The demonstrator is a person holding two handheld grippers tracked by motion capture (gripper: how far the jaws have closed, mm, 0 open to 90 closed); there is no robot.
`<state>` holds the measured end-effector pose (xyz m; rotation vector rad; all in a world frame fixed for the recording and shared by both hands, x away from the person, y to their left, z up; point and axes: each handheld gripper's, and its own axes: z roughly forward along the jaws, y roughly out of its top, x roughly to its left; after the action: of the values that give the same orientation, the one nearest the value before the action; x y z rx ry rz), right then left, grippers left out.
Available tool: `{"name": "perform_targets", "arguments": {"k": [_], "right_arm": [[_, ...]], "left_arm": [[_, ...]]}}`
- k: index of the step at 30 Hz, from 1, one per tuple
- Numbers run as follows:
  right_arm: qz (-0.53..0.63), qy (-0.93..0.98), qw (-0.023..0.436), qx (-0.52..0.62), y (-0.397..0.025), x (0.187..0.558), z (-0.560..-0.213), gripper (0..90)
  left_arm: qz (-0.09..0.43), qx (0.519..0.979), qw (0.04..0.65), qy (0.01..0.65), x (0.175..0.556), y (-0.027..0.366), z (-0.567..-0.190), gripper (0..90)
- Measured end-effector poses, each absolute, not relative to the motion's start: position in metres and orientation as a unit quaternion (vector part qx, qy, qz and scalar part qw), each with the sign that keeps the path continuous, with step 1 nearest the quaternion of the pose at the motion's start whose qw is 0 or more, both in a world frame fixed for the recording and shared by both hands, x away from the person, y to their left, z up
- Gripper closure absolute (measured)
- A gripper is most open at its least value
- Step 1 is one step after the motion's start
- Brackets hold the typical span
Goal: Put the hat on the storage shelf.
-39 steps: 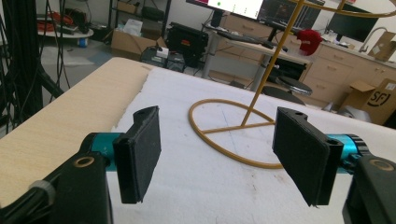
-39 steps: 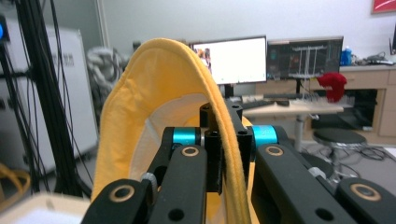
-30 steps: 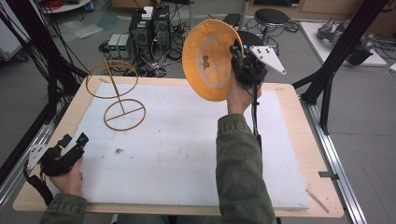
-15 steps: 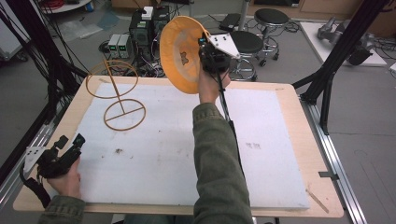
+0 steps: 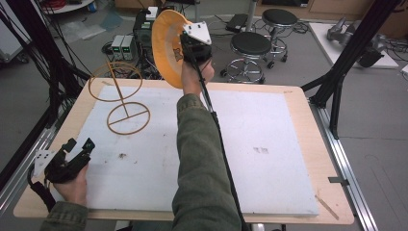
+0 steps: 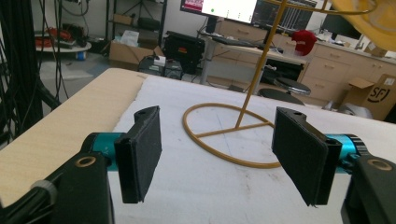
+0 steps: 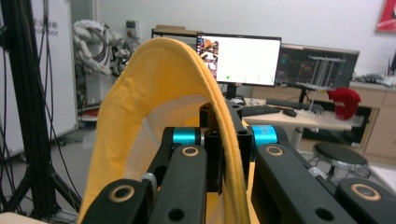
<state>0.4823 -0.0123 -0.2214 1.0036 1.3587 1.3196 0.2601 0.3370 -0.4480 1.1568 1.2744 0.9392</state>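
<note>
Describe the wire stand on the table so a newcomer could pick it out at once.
On the white mat covering the wooden table, look at the far left corner. The stand is thin gold wire: a ring base, slanted stem, second ring on top, the mat's lone freestanding thing.

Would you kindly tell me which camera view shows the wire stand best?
The high view: the wire stand shows whole, both its rings and the stem between them. The left gripper view shows its base ring and stem close up, with the top cut off.

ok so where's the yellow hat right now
In the high view the yellow hat is held up in the right tool, above the table's far edge, just right of the wire stand.
</note>
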Motion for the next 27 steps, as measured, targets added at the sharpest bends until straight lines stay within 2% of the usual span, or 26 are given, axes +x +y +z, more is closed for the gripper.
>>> {"name": "perform_targets", "arguments": {"k": [3,15,20,23,27], "right_arm": [[0.534,0.571,0.487,0.39,0.009,0.483,-0.223,87.4],[0.561,0.601,0.454,0.342,0.065,0.472,-0.231,87.4],[0.602,0.608,0.41,0.316,0.086,0.457,-0.226,87.3],[0.643,0.608,0.348,0.309,0.101,0.446,-0.223,87.3],[0.661,0.621,0.314,0.283,0.123,0.431,-0.223,87.2]], "left_arm": [[0.396,0.492,0.557,0.539,0.26,0.337,-0.448,33.2],[0.398,0.497,0.561,0.529,0.259,0.334,-0.446,33.1],[0.397,0.497,0.561,0.53,0.259,0.335,-0.446,33.1],[0.397,0.496,0.561,0.53,0.259,0.335,-0.446,33.1],[0.397,0.495,0.563,0.53,0.26,0.335,-0.446,33.1]]}}
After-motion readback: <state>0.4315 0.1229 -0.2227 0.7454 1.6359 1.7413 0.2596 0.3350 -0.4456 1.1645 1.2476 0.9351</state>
